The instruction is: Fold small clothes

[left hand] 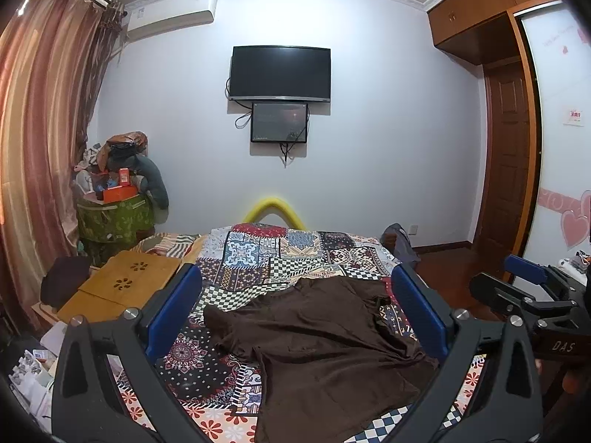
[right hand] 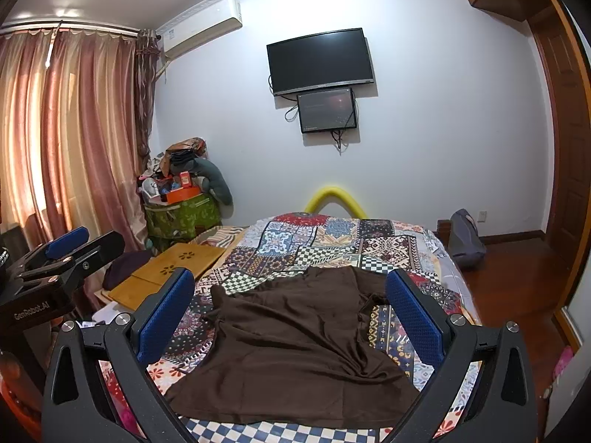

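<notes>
A dark brown shirt (left hand: 325,347) lies spread and rumpled on the patchwork bedspread (left hand: 258,254), its hem toward me. It also shows in the right wrist view (right hand: 295,343), lying on the bedspread (right hand: 332,240). My left gripper (left hand: 295,313) is open and empty, held above the near part of the shirt. My right gripper (right hand: 291,313) is open and empty, also above the shirt. The right gripper shows at the right edge of the left wrist view (left hand: 532,288), and the left gripper at the left edge of the right wrist view (right hand: 70,254).
A wooden lap table (left hand: 122,288) lies at the bed's left side. A cluttered green-covered stand (left hand: 114,214) sits in the far left corner by the curtains (left hand: 40,140). A yellow foam tube (left hand: 273,210) is at the bed's far end. A grey bag (right hand: 467,238) and wardrobe (left hand: 509,147) stand right.
</notes>
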Tool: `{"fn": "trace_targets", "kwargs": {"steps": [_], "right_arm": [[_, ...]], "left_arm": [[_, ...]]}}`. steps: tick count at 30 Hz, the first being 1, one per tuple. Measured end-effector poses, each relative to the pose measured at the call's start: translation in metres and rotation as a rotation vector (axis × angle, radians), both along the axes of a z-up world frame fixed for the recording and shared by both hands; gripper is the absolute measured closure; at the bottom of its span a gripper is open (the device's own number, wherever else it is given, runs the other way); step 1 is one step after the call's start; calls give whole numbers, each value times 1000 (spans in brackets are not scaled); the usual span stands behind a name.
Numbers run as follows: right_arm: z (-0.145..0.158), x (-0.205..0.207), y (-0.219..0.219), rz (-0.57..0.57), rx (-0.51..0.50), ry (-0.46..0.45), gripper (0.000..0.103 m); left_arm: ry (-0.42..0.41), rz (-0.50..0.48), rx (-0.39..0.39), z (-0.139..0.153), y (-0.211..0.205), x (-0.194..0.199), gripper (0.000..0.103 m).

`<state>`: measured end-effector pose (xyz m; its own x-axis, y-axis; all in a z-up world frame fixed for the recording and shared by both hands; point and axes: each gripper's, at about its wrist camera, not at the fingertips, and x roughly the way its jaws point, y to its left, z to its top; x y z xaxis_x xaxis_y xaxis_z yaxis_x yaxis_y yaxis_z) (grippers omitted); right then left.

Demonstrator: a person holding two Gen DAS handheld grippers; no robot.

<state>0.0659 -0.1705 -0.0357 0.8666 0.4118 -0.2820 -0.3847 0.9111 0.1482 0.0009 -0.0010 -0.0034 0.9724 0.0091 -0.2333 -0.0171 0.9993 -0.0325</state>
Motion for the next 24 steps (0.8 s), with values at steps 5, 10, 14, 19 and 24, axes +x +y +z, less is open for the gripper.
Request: {"fn": "trace_targets", "kwargs": {"steps": [5, 10, 14, 19, 24], "right_arm": [[0, 0, -1, 1, 1, 1, 0], [1, 0, 0, 1, -1, 5, 0], [1, 1, 0, 3, 0, 4, 0], [1, 1, 0, 4, -1, 5, 0], [2, 1, 1, 2, -6, 13, 0]], "left_arm": [[6, -3, -4, -1, 3, 3, 0], [8, -2, -3, -1, 2, 4, 0], [9, -2, -2, 0, 1, 5, 0], [11, -5, -7, -1, 2, 7, 0], [13, -8, -9, -1, 2, 8, 0]]}}
